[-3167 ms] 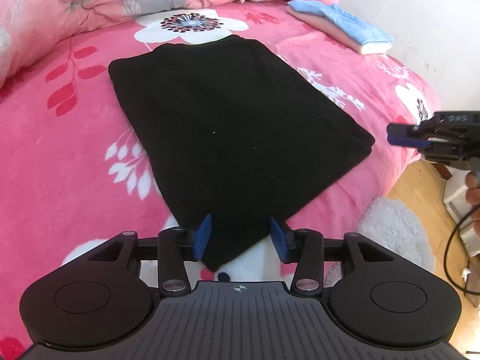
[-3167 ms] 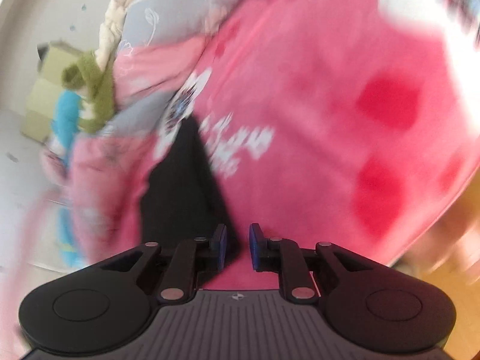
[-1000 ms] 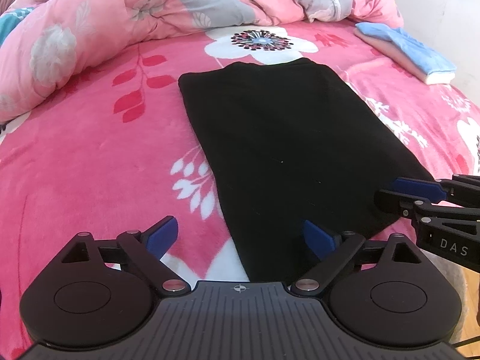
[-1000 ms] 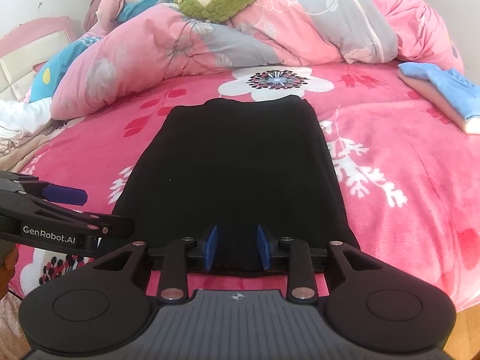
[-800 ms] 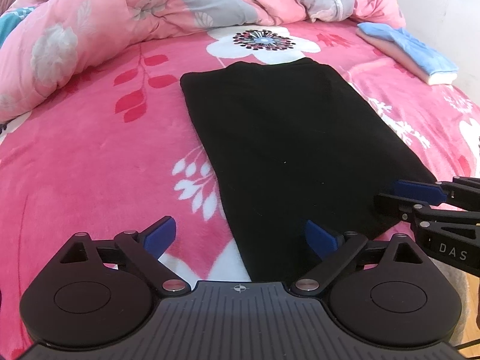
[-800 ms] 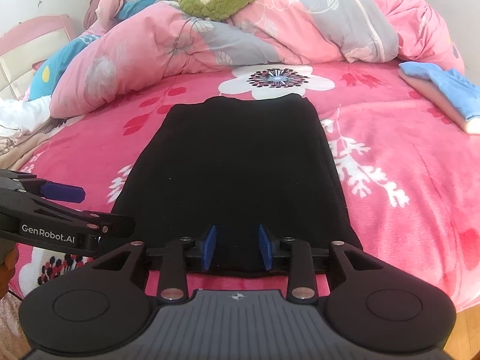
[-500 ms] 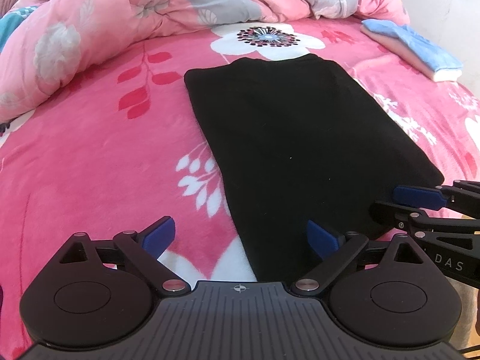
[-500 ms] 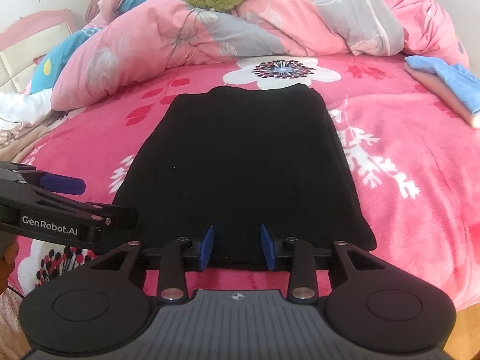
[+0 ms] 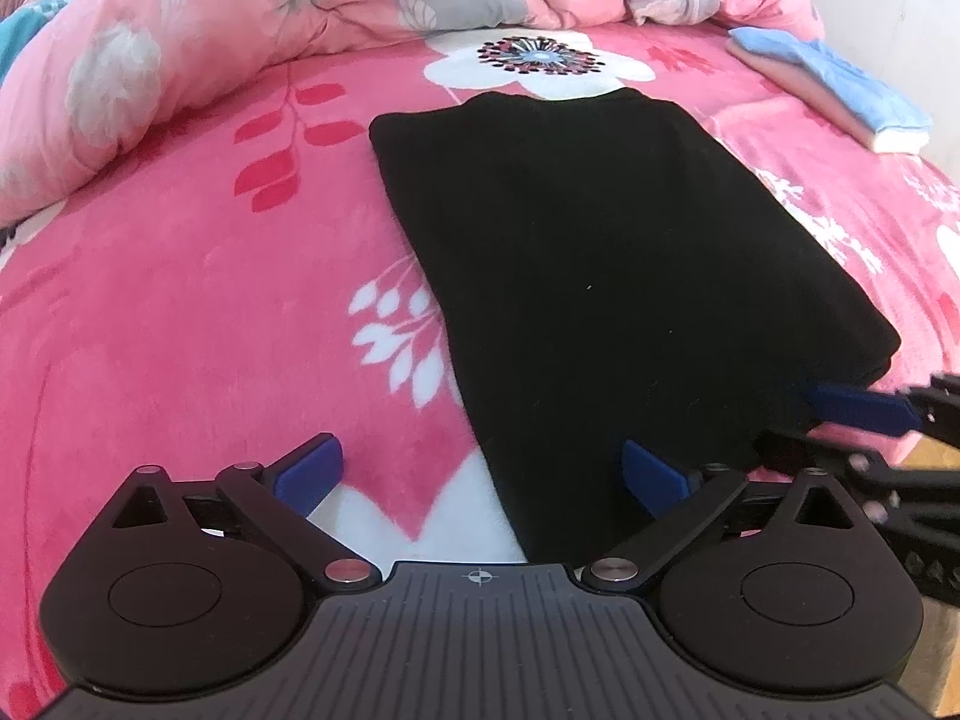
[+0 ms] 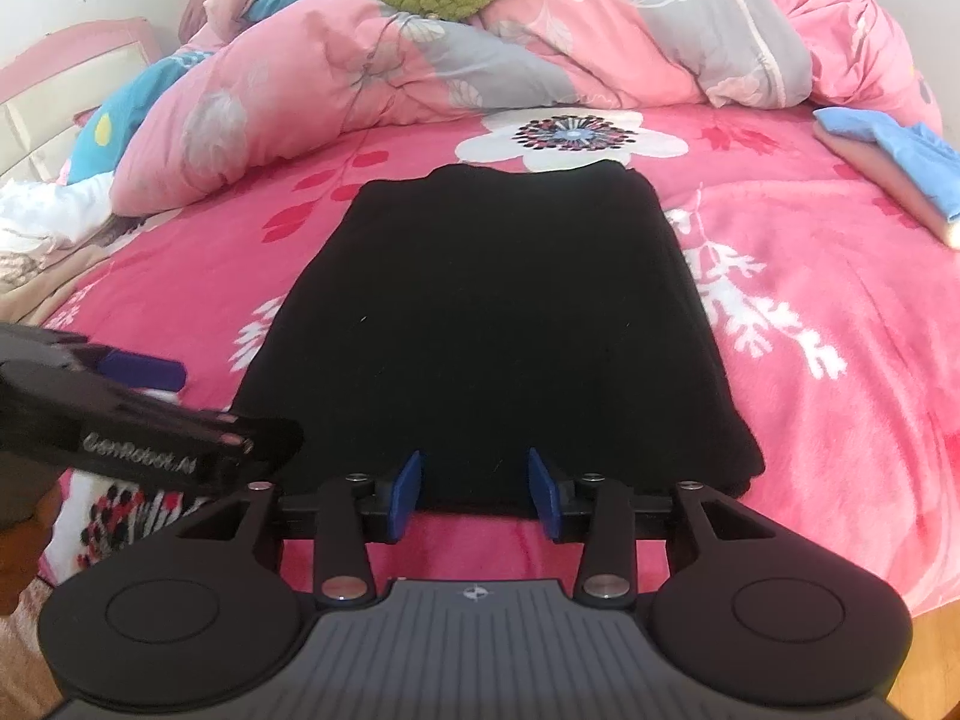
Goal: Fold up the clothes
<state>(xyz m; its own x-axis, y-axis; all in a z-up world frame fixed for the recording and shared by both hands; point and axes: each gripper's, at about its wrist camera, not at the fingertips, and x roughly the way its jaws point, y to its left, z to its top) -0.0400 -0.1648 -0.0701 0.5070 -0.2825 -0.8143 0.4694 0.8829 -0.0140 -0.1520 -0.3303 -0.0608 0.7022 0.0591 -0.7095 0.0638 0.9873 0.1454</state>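
Black garment (image 10: pixel 504 324) — flat, neatly folded rectangle

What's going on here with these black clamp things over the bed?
A person is folding clothes with a hand-held gripper in each hand. A black garment lies flat on the pink bed. The left gripper is wide open at its near left corner; the right gripper is open at the near edge. Neither has gripped it.

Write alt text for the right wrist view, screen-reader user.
A black folded garment lies flat on a pink floral bedspread, its near edge between the open blue fingertips of the right gripper. The left gripper enters from the left beside the garment's near corner; a rumpled pink and grey quilt is piled behind, and folded blue clothes sit far right.
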